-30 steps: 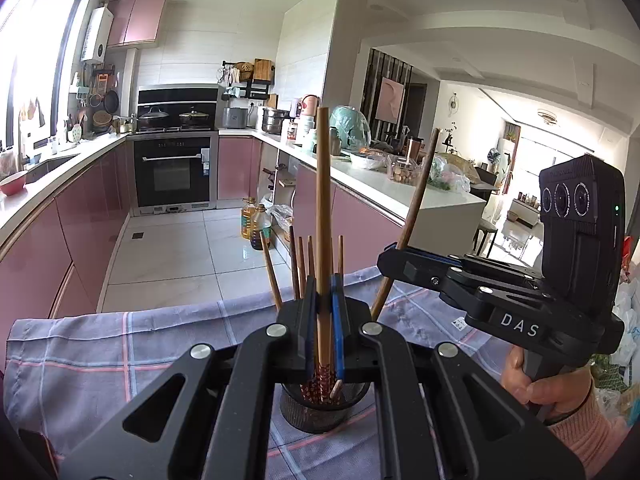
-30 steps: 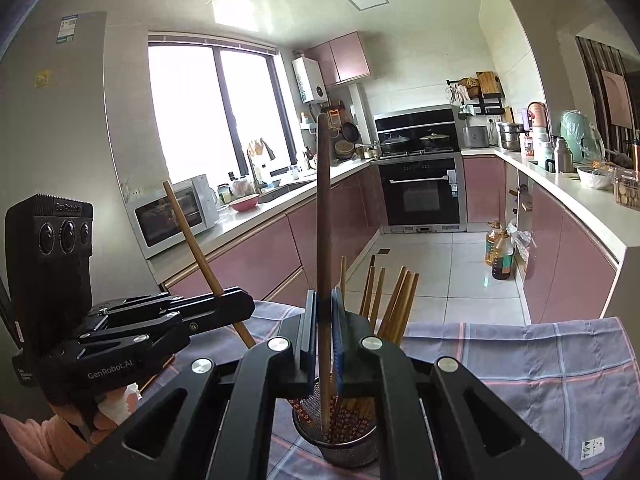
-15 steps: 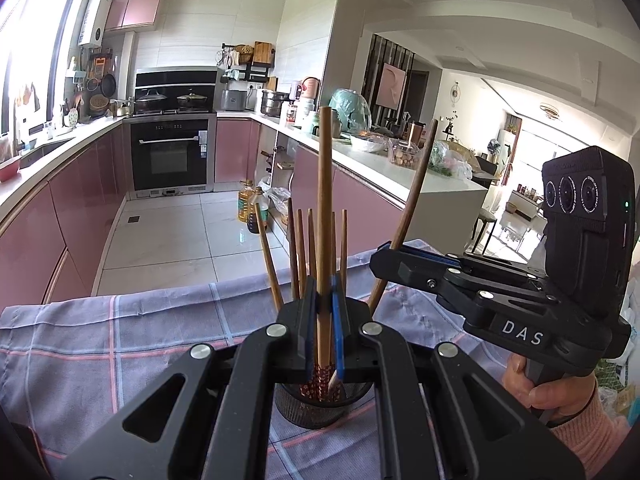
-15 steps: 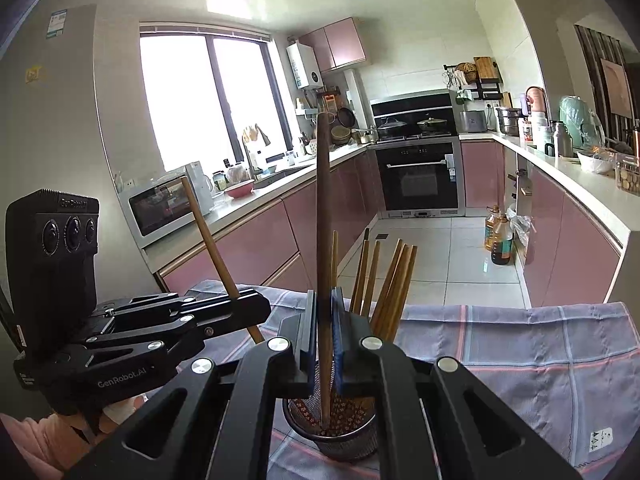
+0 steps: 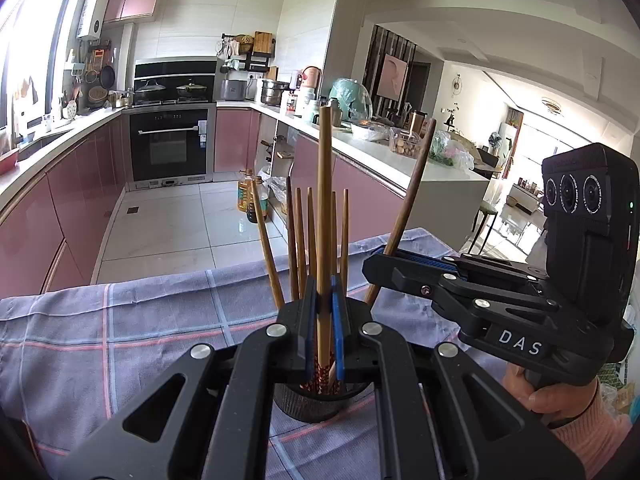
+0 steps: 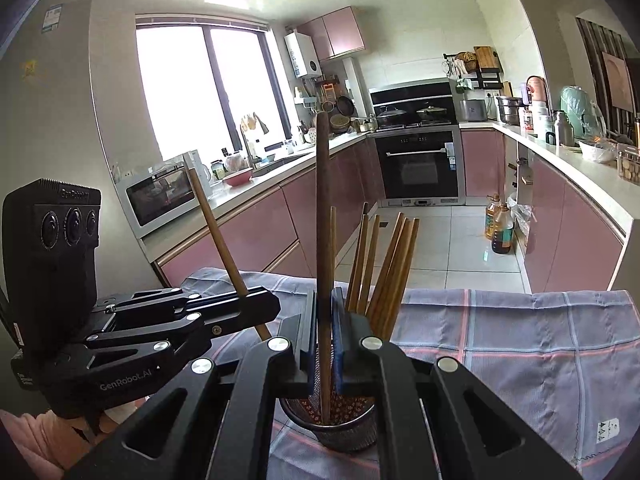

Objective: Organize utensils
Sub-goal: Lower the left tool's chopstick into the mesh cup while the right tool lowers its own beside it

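Left claw (image 5: 325, 316) clenched on light bamboo chopstick (image 5: 324, 216), held upright, lower end inside round dark mesh utensil holder (image 5: 316, 404). Right claw (image 6: 325, 320) clenched on darker brown wooden chopstick (image 6: 322, 220), upright, tip down in same holder (image 6: 344, 428). Both claws lean in from opposite sides. Bundle of bamboo chopsticks (image 6: 384, 268) stands fanned in holder. Holder sits on blue-grey plaid cloth (image 6: 520, 344) over counter.

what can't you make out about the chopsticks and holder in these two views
- Left wrist view: the holder is mostly hidden behind the left tongs.
- Right wrist view: the held chopstick ends inside the holder; contact with the bottom is hidden.
- Right wrist view: the tablecloth label print is too small.
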`<action>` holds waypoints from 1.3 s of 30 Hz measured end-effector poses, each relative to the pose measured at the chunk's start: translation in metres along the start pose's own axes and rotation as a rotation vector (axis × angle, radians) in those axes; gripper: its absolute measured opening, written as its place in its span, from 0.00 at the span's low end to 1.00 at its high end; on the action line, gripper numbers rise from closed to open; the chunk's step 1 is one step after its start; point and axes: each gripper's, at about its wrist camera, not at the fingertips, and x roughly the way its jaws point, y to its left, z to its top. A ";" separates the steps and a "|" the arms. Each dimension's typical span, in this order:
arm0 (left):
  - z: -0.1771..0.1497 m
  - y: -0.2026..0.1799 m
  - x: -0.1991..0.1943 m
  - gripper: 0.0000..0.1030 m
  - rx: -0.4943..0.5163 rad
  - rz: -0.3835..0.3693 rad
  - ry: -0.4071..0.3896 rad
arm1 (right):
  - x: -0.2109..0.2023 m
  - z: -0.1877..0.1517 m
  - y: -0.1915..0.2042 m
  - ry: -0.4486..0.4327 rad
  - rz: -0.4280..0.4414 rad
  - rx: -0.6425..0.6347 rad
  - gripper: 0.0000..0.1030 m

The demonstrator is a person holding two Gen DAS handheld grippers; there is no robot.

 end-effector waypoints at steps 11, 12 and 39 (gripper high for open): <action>-0.004 0.001 0.007 0.07 0.001 0.000 0.017 | 0.005 -0.003 -0.003 0.020 0.002 0.001 0.06; -0.005 0.001 0.008 0.07 0.000 0.000 0.019 | 0.005 -0.004 -0.003 0.021 0.003 0.002 0.06; -0.007 0.016 0.030 0.08 -0.013 0.021 0.034 | 0.007 -0.007 -0.008 0.028 -0.018 0.018 0.06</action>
